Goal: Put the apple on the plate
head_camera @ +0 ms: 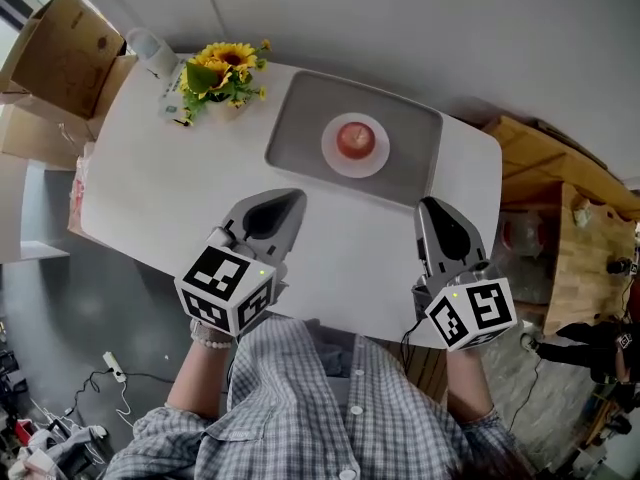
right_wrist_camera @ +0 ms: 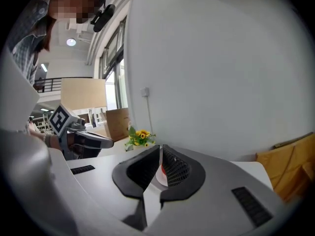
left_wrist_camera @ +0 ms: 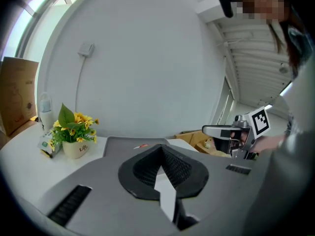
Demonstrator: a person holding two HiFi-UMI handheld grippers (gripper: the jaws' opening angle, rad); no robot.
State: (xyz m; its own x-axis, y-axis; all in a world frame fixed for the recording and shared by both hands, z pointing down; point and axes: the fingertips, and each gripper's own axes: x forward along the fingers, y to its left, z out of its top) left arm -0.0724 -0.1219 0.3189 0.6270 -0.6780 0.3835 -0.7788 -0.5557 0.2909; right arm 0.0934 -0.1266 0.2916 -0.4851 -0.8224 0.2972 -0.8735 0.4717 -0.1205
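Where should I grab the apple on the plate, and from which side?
Probably grip the apple across its round middle, coming down from above. It sits alone at the centre of the plate, whose rim, along with the tray, would hinder a low sideways approach.

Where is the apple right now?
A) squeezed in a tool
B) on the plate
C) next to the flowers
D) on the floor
B: the apple sits in the middle of the white plate, which rests on the gray tray.
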